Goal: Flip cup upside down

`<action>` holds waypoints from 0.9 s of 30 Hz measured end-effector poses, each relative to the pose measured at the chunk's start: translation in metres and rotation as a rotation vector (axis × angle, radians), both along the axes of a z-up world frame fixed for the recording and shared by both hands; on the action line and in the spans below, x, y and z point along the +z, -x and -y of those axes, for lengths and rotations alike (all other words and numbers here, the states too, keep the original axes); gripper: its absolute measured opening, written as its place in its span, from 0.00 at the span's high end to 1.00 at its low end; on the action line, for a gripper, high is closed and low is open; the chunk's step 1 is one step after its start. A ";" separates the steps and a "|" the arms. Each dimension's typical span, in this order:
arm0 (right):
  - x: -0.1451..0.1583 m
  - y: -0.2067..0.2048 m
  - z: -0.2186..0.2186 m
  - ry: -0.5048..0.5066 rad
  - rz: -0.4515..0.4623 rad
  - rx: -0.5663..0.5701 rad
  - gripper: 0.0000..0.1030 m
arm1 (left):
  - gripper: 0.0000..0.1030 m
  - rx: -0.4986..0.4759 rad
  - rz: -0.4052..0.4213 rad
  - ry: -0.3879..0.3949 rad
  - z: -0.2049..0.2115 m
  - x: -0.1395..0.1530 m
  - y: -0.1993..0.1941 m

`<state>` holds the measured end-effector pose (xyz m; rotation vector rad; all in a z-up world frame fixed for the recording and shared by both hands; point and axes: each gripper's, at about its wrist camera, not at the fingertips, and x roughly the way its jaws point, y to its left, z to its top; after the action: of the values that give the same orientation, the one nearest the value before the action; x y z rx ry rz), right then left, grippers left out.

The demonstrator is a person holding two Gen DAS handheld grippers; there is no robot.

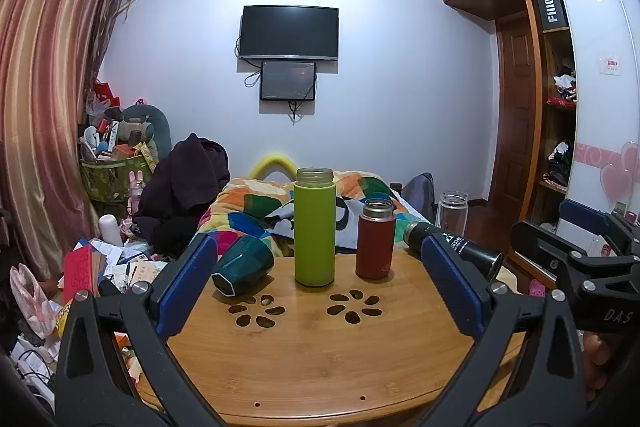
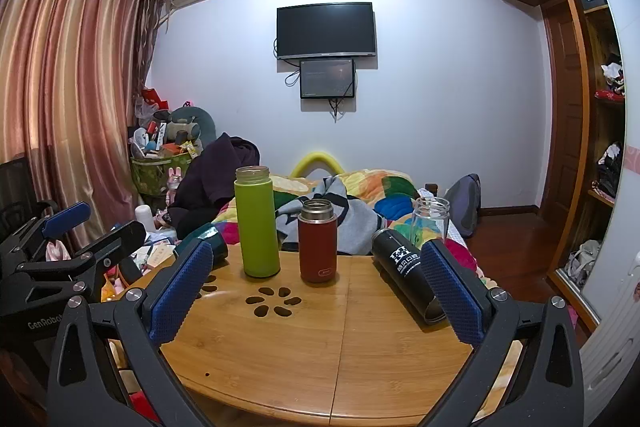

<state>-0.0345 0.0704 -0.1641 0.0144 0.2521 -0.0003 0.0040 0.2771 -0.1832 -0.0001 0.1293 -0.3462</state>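
Bamboo makes up the round table, and everything here is placed against the tall green bottle standing upright on it. Left of that bottle, a dark teal cup lies tipped on its side, its base facing the camera in the left wrist view, close to the inner blue pad of the left gripper, whose jaws stand wide apart with nothing between them, just above the near part of the table. Right of the green bottle, near it but not touching, a shorter red flask stands upright with a metal neck. Further right a black bottle lies on its side, just beside the right pad of the right gripper, which is likewise spread wide and empty. Beyond it a clear glass jar stands upright by the table's far right edge.
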 end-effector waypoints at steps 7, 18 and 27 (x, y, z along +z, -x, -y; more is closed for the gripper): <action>-0.001 0.002 -0.001 -0.001 -0.001 0.001 0.00 | 0.00 0.002 0.006 -0.002 -0.002 0.001 0.002; 0.000 0.003 -0.005 0.000 -0.002 0.004 0.00 | 0.00 0.003 0.010 -0.003 -0.003 0.001 0.005; 0.000 0.003 -0.005 0.001 0.000 0.003 0.00 | 0.00 0.007 0.013 -0.001 -0.004 0.000 0.006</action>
<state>-0.0374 0.0755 -0.1641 0.0135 0.2525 0.0021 -0.0016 0.2806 -0.1828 0.0025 0.1168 -0.3388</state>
